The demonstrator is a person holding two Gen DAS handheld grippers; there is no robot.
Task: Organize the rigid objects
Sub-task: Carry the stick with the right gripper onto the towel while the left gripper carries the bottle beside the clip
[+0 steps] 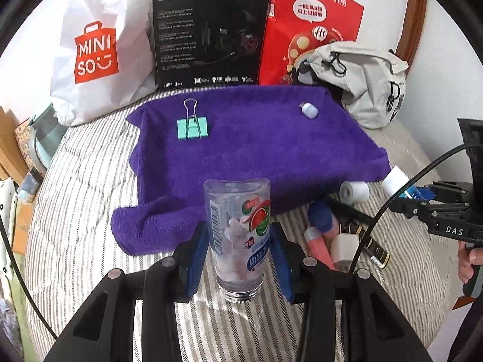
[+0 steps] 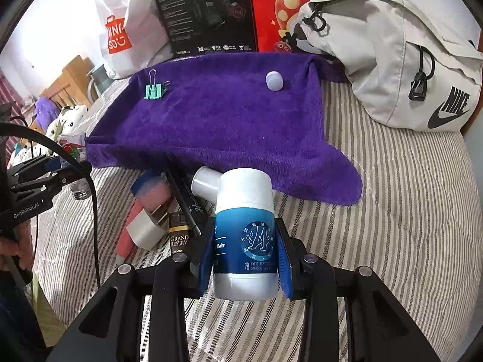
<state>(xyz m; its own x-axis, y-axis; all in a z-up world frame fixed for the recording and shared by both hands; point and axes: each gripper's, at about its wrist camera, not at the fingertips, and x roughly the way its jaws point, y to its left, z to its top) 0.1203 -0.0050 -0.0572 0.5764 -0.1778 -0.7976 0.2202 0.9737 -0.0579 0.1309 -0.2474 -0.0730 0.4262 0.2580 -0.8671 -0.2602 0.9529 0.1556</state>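
Left gripper (image 1: 238,250) clamps a clear plastic candy bottle (image 1: 237,235); right gripper (image 2: 244,252) clamps a blue-and-white balm stick (image 2: 244,229), both short of the purple towel (image 2: 217,114), probably their sorting spot.

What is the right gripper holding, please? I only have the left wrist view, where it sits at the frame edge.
Observer: The right gripper is shut on a blue and white balm bottle.
Operator: Thank you. Is there any logo on the grey bag?
Observer: Yes, the grey bag has a black Nike logo on its side.
Operator: And anything beyond the bed's left edge?
Observer: A purple plush toy lies there.
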